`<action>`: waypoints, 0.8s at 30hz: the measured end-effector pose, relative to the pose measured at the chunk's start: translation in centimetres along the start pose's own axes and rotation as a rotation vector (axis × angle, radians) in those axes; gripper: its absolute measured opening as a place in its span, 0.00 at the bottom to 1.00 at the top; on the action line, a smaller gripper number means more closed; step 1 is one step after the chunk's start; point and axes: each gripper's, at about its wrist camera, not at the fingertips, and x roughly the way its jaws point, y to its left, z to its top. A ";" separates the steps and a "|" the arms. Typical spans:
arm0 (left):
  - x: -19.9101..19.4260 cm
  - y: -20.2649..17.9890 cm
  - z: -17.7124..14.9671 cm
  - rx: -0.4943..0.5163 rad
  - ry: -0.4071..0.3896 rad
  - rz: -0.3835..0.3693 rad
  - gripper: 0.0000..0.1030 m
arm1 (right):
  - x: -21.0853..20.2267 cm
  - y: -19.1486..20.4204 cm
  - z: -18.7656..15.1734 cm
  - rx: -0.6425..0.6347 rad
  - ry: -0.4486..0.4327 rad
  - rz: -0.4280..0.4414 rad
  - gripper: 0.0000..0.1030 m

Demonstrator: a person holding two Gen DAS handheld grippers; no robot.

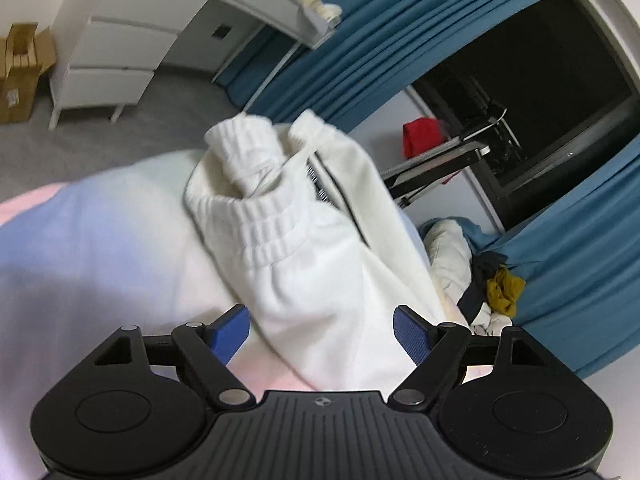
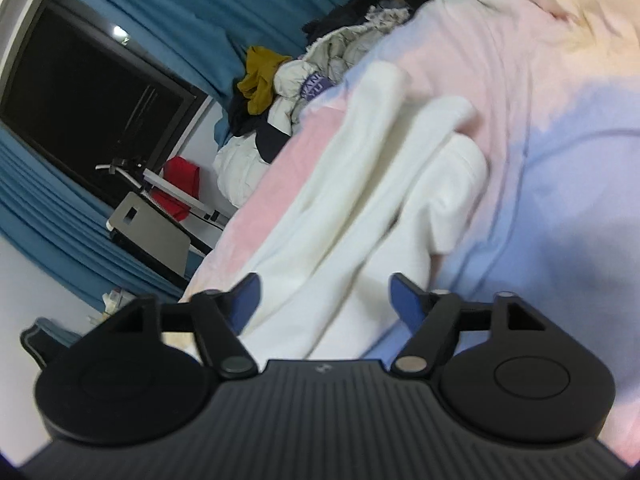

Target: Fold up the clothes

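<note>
So the white sweatpants (image 1: 304,240) are lying on my bed, on the pink-and-lilac duvet (image 1: 100,248). From my left tongs' camera I'm looking at the waist end: the ribbed elastic band faces me, a ribbed cuff is bunched up just past it on the far side, and a thin dark stripe runs down the right edge. From the right tongs' camera the same sweatpants (image 2: 360,184) show as long soft ridges of fabric running away toward the far end of the bed, one layer over another, still rumpled.

How far along? Honestly hard to call. The cloth is doubled over itself with a cuff sitting up by the waistband, which would fit a lengthwise fold partly made, but it would equally fit a pair just dropped there in a heap. Either way it isn't a flat, squared-off bundle, so smoothing and tidy folding are what's left.

Left tongs (image 1: 320,334): blue pads spread wide, holding nothing, with the near end of the pants lying between them. Right tongs (image 2: 324,298): also wide open and empty, fabric running through the gap.

Further out there's a pile of other clothes (image 2: 288,76) at the far edge of the bed, blue curtains (image 1: 400,32) behind, a dark window (image 2: 80,100), and a white dresser (image 1: 116,52) far left.
</note>
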 end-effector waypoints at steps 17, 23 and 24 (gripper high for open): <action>6.4 1.9 -0.9 -0.165 0.070 -0.037 0.80 | 4.8 -6.5 2.3 0.179 0.054 0.063 0.76; 8.6 3.1 0.5 -0.250 0.039 -0.062 0.70 | 7.4 -6.5 3.3 0.248 0.017 0.064 0.76; 8.8 2.9 0.9 -0.269 0.037 -0.061 0.64 | 7.7 -6.2 3.5 0.248 0.004 0.050 0.76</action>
